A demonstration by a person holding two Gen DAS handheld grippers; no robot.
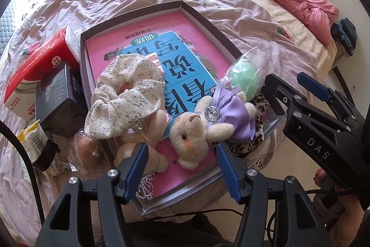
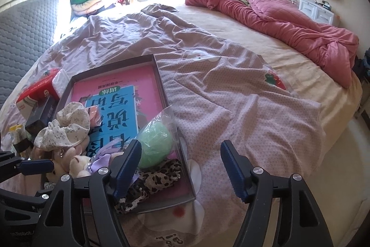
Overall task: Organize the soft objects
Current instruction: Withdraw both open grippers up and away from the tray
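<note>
Across the wide bed [image 2: 231, 66], under its rumpled mauve sheet, a shallow grey box tray [image 1: 203, 15] is lying near the front edge, and the soft things are gathering in its near end on top of a pink and blue book [image 1: 161, 43]. Beside the tray's far side a red tissue pack [image 1: 39, 66] and a dark small box [image 1: 60, 98] are sitting on the sheet, outside it.

Within the tray, a floral scrunchie [image 1: 124, 94] is resting partly over a pale plush toy [image 1: 143, 152], a teddy in a purple dress [image 1: 208, 126] is lying on the book, a green ball in a clear bag [image 2: 155, 145] is sitting by the tray wall, and a leopard-print band [image 2: 152, 179] is draping at the near corner. A peach item in a clear wrapper [image 1: 87, 149] is still lying on the sheet just outside the tray, so the sorting is probably not finished.

To do this step well, I judge the hands should be lifting clear without snagging the teddy's ribbon or the ball's bag, then going for the wrapper outside.

Over the teddy, the left gripper [image 1: 182, 163] is standing about half open, its pads gripping nothing. The right gripper [image 2: 181, 168] is standing wide, one finger in front of the green ball's bag, the other over bare sheet, and it is holding nothing.
</note>
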